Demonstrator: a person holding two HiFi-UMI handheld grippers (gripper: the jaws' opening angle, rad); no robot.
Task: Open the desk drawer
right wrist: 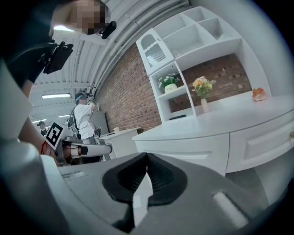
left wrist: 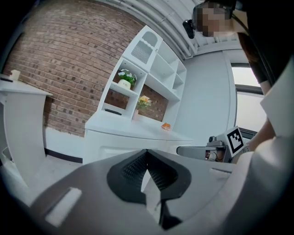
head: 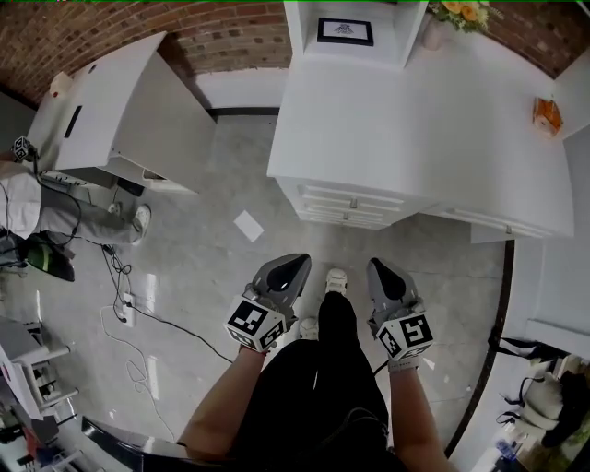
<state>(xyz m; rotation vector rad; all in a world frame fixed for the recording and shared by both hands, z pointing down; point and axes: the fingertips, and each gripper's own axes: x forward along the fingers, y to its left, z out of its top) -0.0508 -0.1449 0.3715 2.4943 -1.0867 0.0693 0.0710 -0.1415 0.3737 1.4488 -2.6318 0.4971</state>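
Observation:
A white desk (head: 415, 120) stands ahead of me, with its drawer fronts (head: 350, 205) facing me, all pushed in. My left gripper (head: 300, 262) and right gripper (head: 376, 266) hang side by side above the floor, short of the desk and apart from it. In the left gripper view the jaws (left wrist: 147, 151) meet at the tips with nothing between them, and the desk (left wrist: 133, 133) lies beyond. The right gripper's jaws (right wrist: 147, 156) are also shut and empty, with a drawer front (right wrist: 262, 142) off to the right.
A shelf unit with flowers (head: 461, 11) sits on the desk, and an orange object (head: 547, 114) lies on its top. A second white desk (head: 120, 101) and another person (head: 28, 203) are at the left. Cables (head: 129, 313) and a paper sheet (head: 248, 225) lie on the floor.

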